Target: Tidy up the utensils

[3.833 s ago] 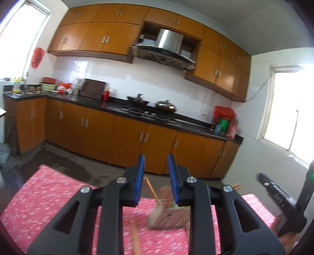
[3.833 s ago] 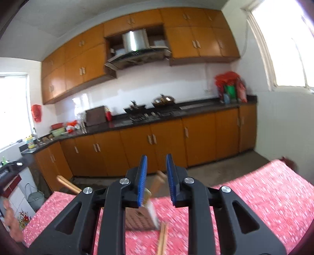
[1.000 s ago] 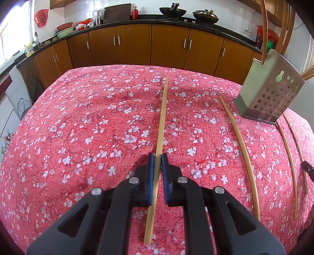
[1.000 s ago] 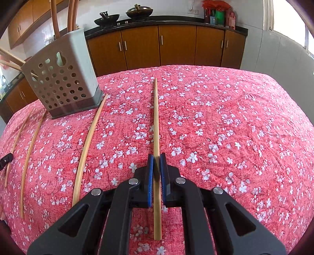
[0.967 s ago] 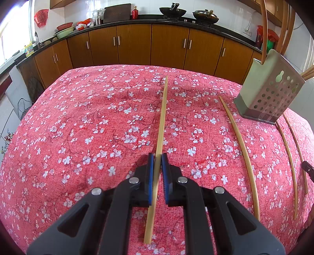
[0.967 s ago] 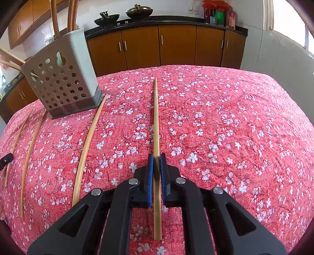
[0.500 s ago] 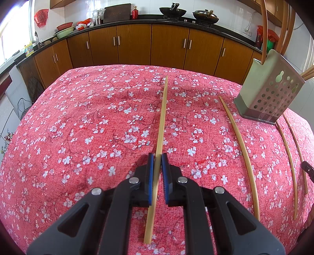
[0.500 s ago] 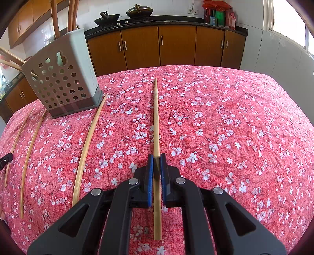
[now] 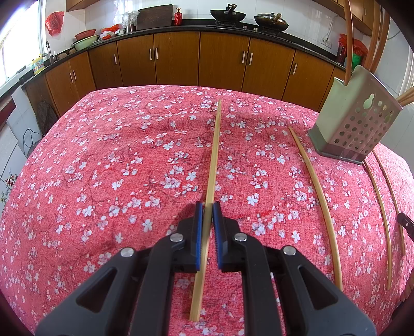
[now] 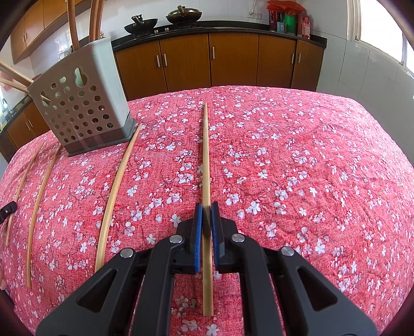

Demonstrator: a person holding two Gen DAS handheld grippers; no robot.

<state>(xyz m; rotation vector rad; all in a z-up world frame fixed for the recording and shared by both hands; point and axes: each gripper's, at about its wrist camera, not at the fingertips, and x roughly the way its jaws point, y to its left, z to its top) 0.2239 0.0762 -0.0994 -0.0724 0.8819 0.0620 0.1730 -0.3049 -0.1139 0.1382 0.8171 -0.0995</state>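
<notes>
Four bamboo chopsticks lie on the red flowered tablecloth point(image 9: 108, 160) around a grey perforated utensil holder point(image 9: 357, 129) point(image 10: 82, 108). Wooden handles stand in the holder. My left gripper point(image 9: 207, 214) is shut on the leftmost chopstick point(image 9: 213, 160), near its close end. My right gripper point(image 10: 206, 212) is shut on the rightmost chopstick point(image 10: 205, 155) in the same way. Both held sticks point away along the cloth. Whether they are lifted off it I cannot tell. Two loose chopsticks point(image 9: 315, 196) point(image 10: 116, 191) lie on either side of the holder.
Beyond the table's far edge runs a row of brown kitchen cabinets point(image 9: 176, 59) under a dark counter with woks point(image 9: 227, 14). A tiled wall and window point(image 10: 380, 28) stand to the right. The cloth falls away at the table's left and right sides.
Nearly four seconds ago both grippers were open and pointed level at the cabinets; now they tilt down and are shut on chopsticks. Over the last second nothing has moved.
</notes>
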